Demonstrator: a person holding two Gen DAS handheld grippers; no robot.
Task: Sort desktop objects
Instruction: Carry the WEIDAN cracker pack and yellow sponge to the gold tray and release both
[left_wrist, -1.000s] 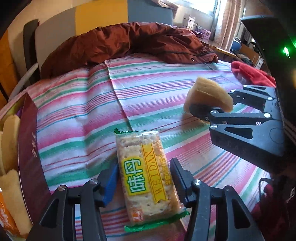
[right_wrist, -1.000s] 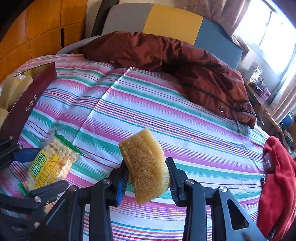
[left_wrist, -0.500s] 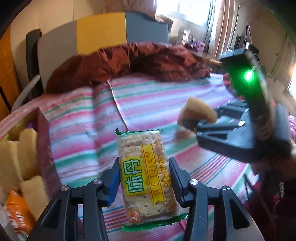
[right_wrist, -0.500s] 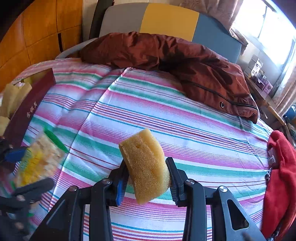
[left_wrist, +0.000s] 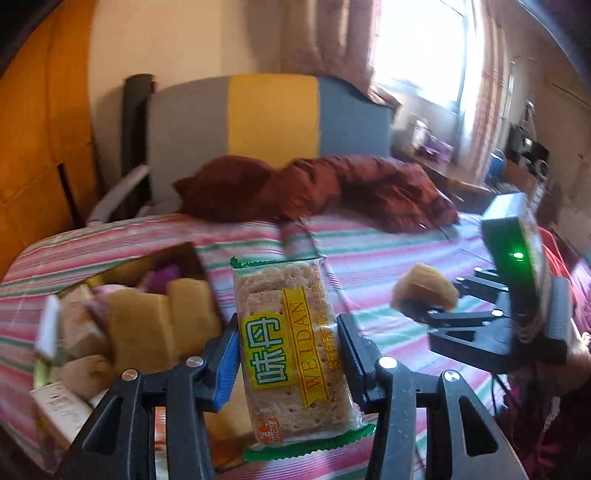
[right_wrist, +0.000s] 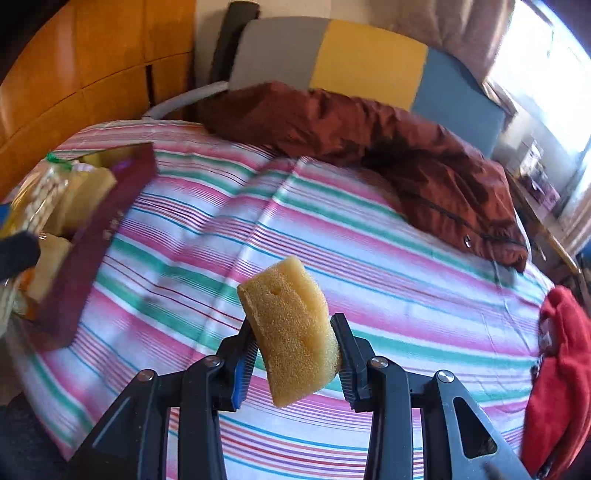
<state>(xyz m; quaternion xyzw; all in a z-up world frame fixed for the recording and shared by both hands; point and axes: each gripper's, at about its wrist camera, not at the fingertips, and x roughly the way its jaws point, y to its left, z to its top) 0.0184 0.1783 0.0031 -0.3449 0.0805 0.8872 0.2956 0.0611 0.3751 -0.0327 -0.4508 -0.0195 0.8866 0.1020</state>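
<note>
My left gripper (left_wrist: 288, 343) is shut on a cracker packet (left_wrist: 291, 347) with a yellow and green label, lifted above the striped cloth. At its left stands an open maroon box (left_wrist: 192, 254) holding several yellow sponges (left_wrist: 136, 325). My right gripper (right_wrist: 293, 343) is shut on a yellow sponge (right_wrist: 291, 328), also raised off the cloth. In the left wrist view that right gripper (left_wrist: 417, 308) and its sponge (left_wrist: 424, 286) hang at the right. In the right wrist view the box (right_wrist: 107, 221) sits at the far left, with the cracker packet (right_wrist: 37, 199) blurred above it.
A striped cloth (right_wrist: 332, 258) covers the surface. A dark red jacket (right_wrist: 369, 140) lies along the far edge, in front of a grey, yellow and blue headboard (left_wrist: 273, 114). A red cloth (right_wrist: 561, 362) lies at the right edge.
My left gripper closed on the cracker packet and lifted it off the cloth, swinging left so the box came into view. The right gripper rose a little, still holding its sponge.
</note>
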